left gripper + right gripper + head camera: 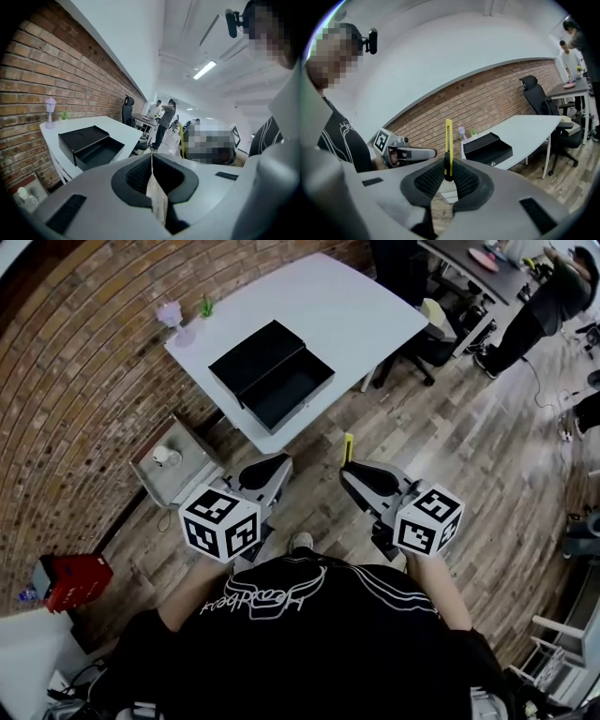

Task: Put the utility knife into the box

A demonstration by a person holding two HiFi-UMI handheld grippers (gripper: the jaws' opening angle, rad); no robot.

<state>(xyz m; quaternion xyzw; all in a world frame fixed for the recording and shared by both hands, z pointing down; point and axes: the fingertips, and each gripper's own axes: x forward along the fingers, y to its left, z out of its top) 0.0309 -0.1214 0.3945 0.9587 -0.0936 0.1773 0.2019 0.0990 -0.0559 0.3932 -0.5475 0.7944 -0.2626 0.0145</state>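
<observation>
Jaws of the right gripper point(448, 172) squeeze the yellow utility knife point(448, 138), which sticks straight up. The left gripper point(152, 161) is pinched together, holding nothing. The black box point(272, 377) sits open on the white table point(330, 306), far ahead of both.

Left hand-held gripper point(270, 467) jaws together; right hand-held gripper point(353, 471) clamped on utility knife point(348, 447); both short of the worktop point(356, 306).

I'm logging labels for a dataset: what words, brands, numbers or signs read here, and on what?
No text is legible.
Shirt: white script print, upside down, too blurred to quote.
Marker cubes: square patterns only, no words.
Box, utility knife: no print visible.
</observation>
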